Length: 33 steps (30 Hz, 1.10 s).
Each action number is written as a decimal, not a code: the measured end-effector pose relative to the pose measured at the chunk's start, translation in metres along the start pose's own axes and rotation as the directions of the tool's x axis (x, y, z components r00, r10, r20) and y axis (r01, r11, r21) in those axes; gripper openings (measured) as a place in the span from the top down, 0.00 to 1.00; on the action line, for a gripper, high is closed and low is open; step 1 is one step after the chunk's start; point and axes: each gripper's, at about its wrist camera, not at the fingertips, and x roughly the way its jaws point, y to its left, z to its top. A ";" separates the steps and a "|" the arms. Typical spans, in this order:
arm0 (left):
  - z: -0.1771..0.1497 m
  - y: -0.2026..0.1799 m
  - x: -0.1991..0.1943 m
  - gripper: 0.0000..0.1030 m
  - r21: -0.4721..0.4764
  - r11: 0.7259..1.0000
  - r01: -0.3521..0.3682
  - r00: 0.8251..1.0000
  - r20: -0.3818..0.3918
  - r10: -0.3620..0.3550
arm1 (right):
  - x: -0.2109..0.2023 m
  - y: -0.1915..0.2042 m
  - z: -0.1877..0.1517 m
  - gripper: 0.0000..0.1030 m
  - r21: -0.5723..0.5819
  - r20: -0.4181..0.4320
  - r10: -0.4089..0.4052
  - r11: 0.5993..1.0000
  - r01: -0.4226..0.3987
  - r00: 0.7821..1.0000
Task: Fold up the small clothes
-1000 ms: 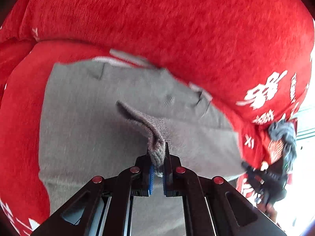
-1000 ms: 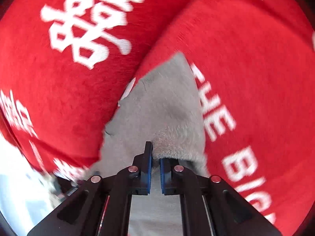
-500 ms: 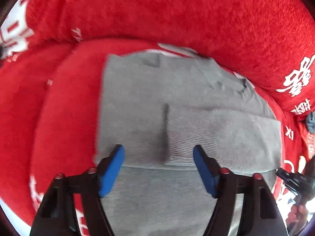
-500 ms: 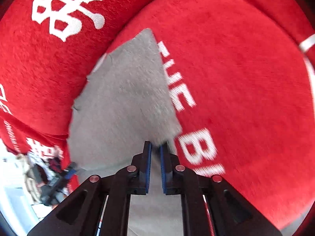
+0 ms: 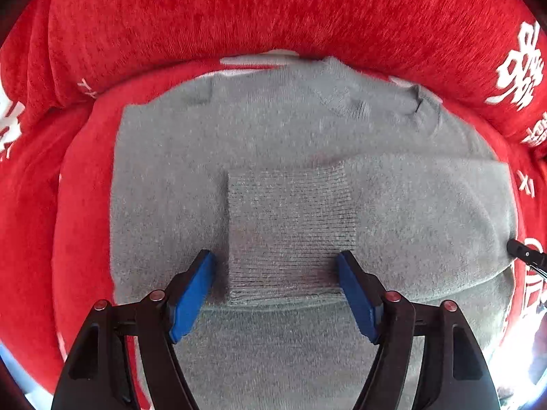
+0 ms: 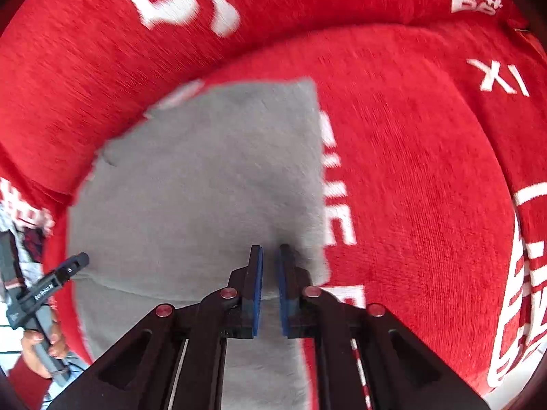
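Across a red plush cover (image 5: 239, 10) printed with white lettering, a grey knit sweater (image 5: 164, 177) lies spread flat, filling the middle of the left wrist frame. Its ribbed sleeve cuff (image 5: 290, 229) is folded over the body. At lower centre the left gripper (image 5: 277, 270) has just been opening; its blue pads (image 5: 191, 294) stand wide on either side of the cuff, gripping nothing. Seen in the right wrist frame, the right gripper (image 6: 268, 263) hangs over the sweater's right edge, pads nearly together, with no cloth visibly pinched between them.
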 end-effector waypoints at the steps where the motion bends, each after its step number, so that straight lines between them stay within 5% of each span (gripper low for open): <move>1: -0.001 0.001 -0.001 0.27 0.008 1.000 -0.006 1.000 -0.011 0.006 | -0.003 -0.006 -0.002 0.99 0.015 -0.001 0.007 1.000 -0.007 1.000; 14: -0.031 0.040 -0.026 0.27 -0.065 0.993 -0.103 0.988 -0.120 0.095 | -0.041 -0.022 -0.040 0.93 0.153 -0.060 0.099 0.984 -0.089 0.993; 23: -0.073 0.033 -0.052 0.27 -0.098 0.992 -0.076 0.984 -0.169 0.058 | -0.041 -0.020 -0.069 0.84 0.221 -0.120 0.159 0.967 -0.130 0.980; 26: -0.086 0.029 -0.060 0.00 -0.111 0.992 -0.062 0.986 -0.158 0.044 | -0.039 -0.016 -0.074 0.69 0.225 -0.135 0.176 0.964 -0.143 0.975; 28: -0.095 0.024 -0.066 0.00 -0.101 0.993 -0.057 0.988 -0.151 0.042 | -0.037 -0.013 -0.075 0.61 0.217 -0.145 0.180 0.965 -0.146 0.973; 33: -0.099 0.019 -0.058 0.00 -0.078 0.992 -0.094 0.978 -0.195 0.078 | -0.033 -0.010 -0.079 0.59 0.206 -0.171 0.181 0.968 -0.144 0.968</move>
